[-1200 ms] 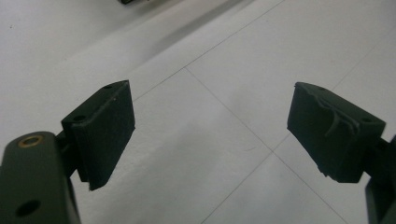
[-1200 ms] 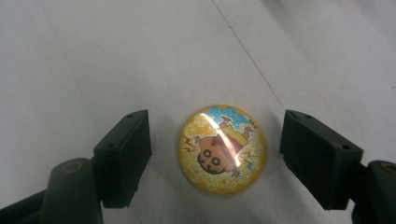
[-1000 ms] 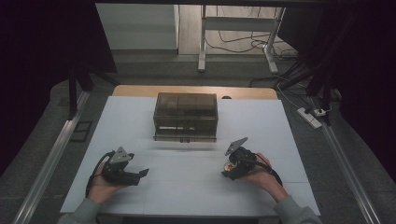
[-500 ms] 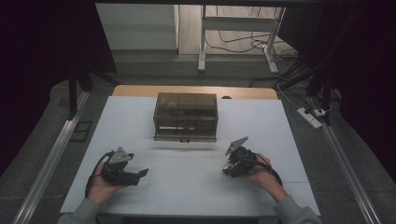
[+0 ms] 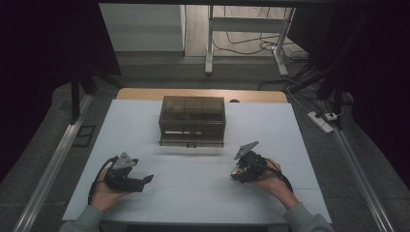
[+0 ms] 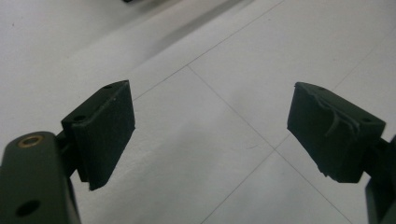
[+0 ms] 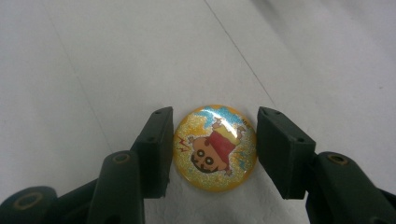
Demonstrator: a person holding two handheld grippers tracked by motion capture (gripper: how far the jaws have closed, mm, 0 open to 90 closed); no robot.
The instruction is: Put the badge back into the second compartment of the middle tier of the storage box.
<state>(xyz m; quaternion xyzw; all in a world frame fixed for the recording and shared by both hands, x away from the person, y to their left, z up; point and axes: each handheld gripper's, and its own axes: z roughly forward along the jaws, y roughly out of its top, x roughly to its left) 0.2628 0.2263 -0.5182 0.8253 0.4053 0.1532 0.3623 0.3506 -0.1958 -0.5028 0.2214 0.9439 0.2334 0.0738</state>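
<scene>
Glitter-yellow and round, the cartoon badge (image 7: pixel 215 147) lies flat on the white table (image 5: pixel 193 193), between the jaws of the right gripper (image 7: pixel 212 149). Both pads sit against the badge's rim, closed on it; the jaws have just been closing. In the high view the right gripper (image 5: pixel 238 173) rests low at the table's right front, though the badge is too small to make out there. The left gripper (image 6: pixel 210 135) stands wide open over bare table, holding nothing. A smoky translucent box (image 5: pixel 192 120) sits further back, well apart from both grippers.
</scene>
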